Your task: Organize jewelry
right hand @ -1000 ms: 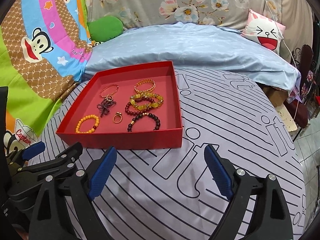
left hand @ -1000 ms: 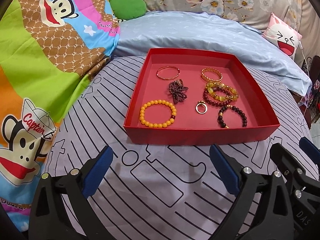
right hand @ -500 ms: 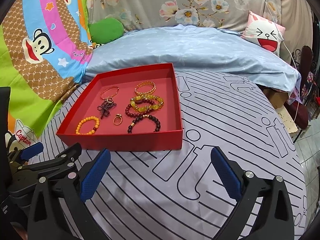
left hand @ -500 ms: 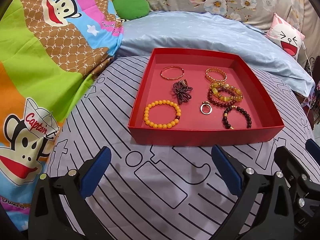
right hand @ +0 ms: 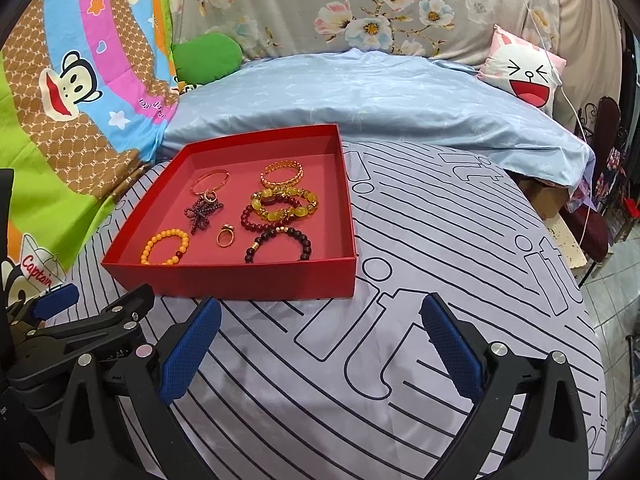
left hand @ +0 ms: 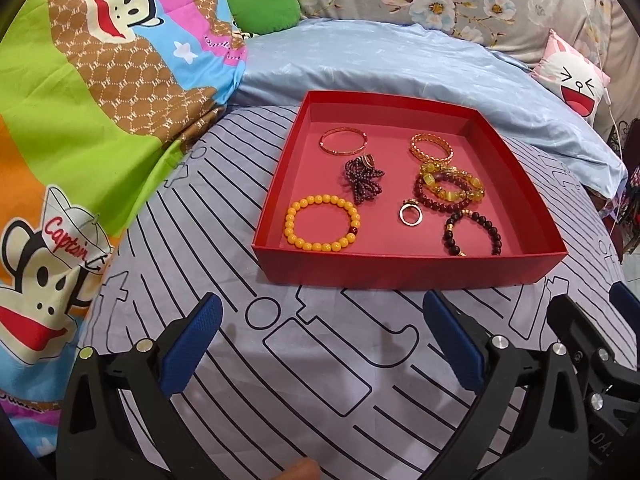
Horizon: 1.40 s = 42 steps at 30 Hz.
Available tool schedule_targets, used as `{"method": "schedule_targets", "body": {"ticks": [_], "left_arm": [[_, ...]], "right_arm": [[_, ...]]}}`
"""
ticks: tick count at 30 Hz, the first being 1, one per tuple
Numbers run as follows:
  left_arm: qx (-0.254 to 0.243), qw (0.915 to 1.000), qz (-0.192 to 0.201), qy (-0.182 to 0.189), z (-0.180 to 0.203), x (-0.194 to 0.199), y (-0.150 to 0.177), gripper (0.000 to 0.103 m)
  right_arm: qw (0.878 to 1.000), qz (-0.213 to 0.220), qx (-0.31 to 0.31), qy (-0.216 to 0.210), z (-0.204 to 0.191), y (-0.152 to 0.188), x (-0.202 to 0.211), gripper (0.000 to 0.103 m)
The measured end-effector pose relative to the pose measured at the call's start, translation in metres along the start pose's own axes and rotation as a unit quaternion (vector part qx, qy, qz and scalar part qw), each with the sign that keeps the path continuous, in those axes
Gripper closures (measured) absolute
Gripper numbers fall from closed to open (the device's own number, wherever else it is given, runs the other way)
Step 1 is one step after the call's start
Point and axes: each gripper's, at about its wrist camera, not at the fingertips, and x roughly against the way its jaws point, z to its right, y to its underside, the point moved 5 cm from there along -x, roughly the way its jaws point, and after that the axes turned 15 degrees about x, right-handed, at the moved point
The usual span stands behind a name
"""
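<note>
A shallow red box (left hand: 400,270) (right hand: 256,280) lies on the grey striped bedsheet and holds several pieces of jewelry. Among them are a yellow bead bracelet (left hand: 322,223) (right hand: 166,247), a gold ring (left hand: 412,213) (right hand: 225,237), a dark bead bracelet (left hand: 472,232) (right hand: 278,244), a dark beaded tangle (left hand: 362,184) and two gold bangles at the back. My left gripper (left hand: 320,344) hovers open in front of the box, nothing between its blue pads. My right gripper (right hand: 320,344) is open wide too, just right of the left one, and empty.
A cartoon monkey blanket (left hand: 80,120) rises on the left. A pale blue duvet (right hand: 380,92) lies behind the box, with a green cushion (right hand: 206,58) and a pink rabbit pillow (right hand: 524,68). The bed's edge drops off at the right, by a dark chair (right hand: 604,184).
The right gripper's jaws have spread a little wider. Both views have shifted slightly, so the red box sits a bit differently in frame; the jewelry has not moved.
</note>
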Motion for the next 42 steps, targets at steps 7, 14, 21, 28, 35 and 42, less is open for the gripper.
{"method": "schedule_targets", "body": {"ticks": [7,14,21,28,35,42], "left_arm": [[0.016,0.9998,-0.007,0.012,-0.0028,-0.0023,-0.001,0.007],[0.014,0.9998,-0.004,0.01,-0.0012,-0.0022,-0.0012,0.007],[0.014,0.9999,-0.004,0.01,0.0001,-0.0019,-0.001,0.007],[0.014,0.9998,-0.005,0.011,0.0001,-0.002,-0.0009,0.007],[0.014,0.9999,-0.004,0.01,0.0,-0.0018,-0.0007,0.007],[0.015,0.9998,-0.006,0.01,-0.0003,-0.0017,-0.0002,0.007]], "right_arm": [[1.0,-0.003,0.0,0.001,-0.001,0.0017,-0.0017,0.006],[1.0,-0.004,0.0,0.001,-0.0021,0.0018,-0.0023,0.006],[1.0,-0.002,0.001,0.004,-0.0027,0.0016,-0.002,0.006],[1.0,-0.001,0.001,0.004,-0.0026,0.0016,-0.0019,0.006],[1.0,-0.002,0.001,0.005,-0.0016,0.0009,-0.0013,0.006],[1.0,-0.004,0.0,0.006,-0.0006,0.0008,-0.0006,0.006]]}}
